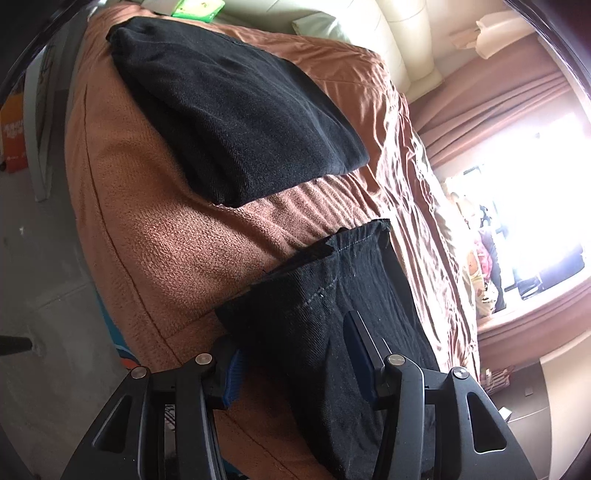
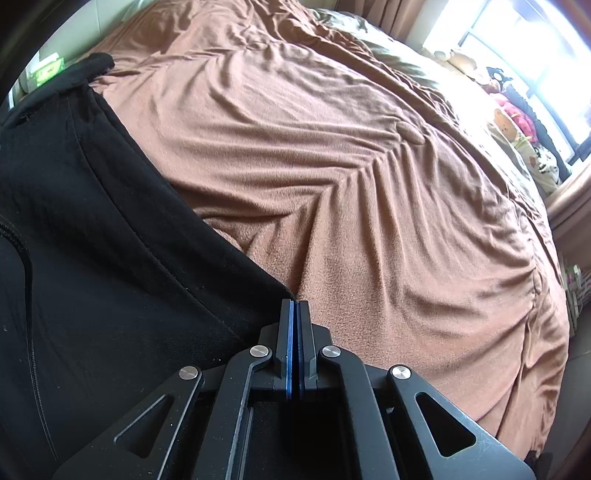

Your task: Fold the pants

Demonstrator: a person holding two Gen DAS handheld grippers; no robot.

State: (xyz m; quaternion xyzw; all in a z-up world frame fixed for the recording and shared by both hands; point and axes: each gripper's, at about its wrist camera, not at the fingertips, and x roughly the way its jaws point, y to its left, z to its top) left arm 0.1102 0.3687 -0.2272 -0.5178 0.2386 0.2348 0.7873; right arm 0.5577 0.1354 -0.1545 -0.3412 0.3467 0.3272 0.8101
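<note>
Black pants [image 1: 240, 110] lie across a brown blanket [image 1: 155, 240] on a bed. One hemmed end [image 1: 332, 280] of them is raised off the blanket and bunched between the jaws of my left gripper [image 1: 291, 332], whose pads press on the fabric from both sides. In the right wrist view the pants [image 2: 92, 240] fill the left side, with a zipper and seams showing. Their near corner [image 2: 273, 284] runs in a taut point into the tips of my right gripper [image 2: 294, 301], whose blue pads are closed together on that thin edge.
The wrinkled blanket [image 2: 369, 184] stretches far to the right. A cream headboard [image 1: 399, 37] and a green box [image 1: 195, 9] are at the bed's head. Stuffed toys [image 2: 513, 122] line a bright window sill. Grey floor [image 1: 37, 295] borders the bed's edge.
</note>
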